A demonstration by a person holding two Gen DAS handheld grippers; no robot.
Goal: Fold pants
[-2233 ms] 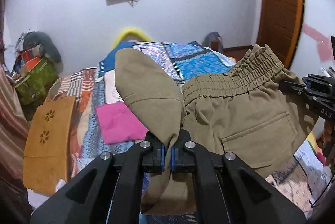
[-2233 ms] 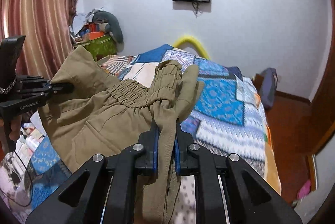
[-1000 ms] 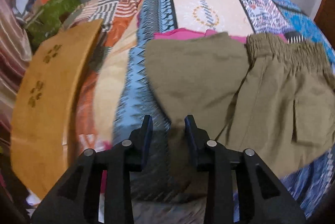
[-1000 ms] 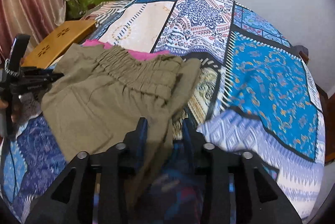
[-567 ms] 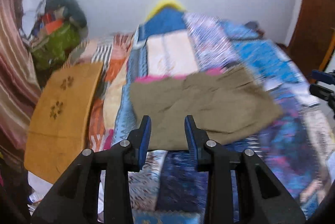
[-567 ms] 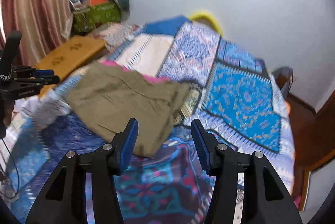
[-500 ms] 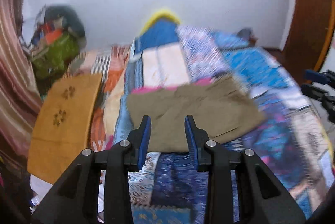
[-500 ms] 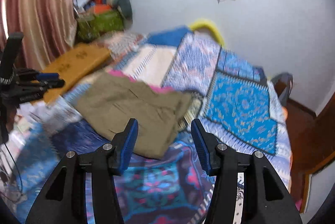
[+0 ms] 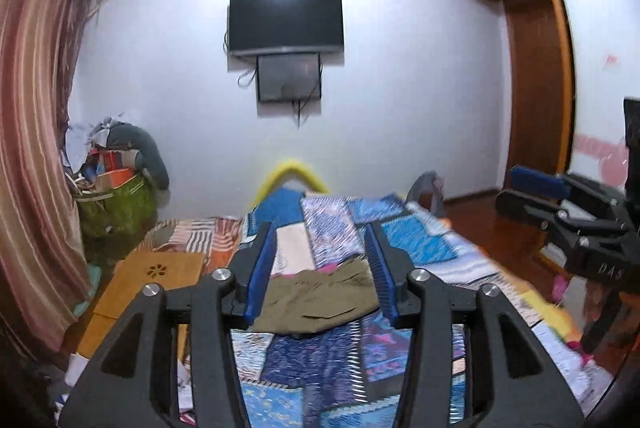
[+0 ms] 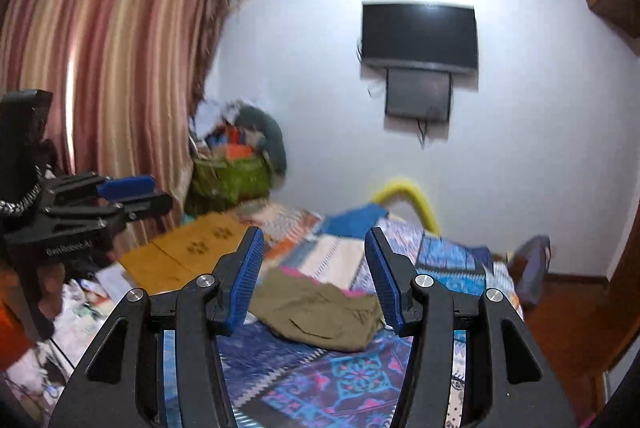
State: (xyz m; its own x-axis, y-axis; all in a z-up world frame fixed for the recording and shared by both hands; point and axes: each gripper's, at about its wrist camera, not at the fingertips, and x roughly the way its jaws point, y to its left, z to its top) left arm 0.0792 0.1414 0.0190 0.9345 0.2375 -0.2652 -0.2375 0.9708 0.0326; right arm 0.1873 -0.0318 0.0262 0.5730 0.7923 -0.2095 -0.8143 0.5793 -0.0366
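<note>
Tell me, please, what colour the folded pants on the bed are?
Olive-khaki, plain with no pattern; the pants show best in the right wrist view.

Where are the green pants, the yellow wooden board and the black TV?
pants [image 9: 316, 302]: left wrist view, middle of the folded olive cloth.
wooden board [image 9: 160, 272]: left wrist view, flat top near its flower cutout.
TV [image 10: 420, 34]: right wrist view, centre of the dark screen.

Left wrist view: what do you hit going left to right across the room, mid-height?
Striped curtain → green bag of clutter → yellow headboard arch → wooden wardrobe → right gripper, jaws open.
</note>
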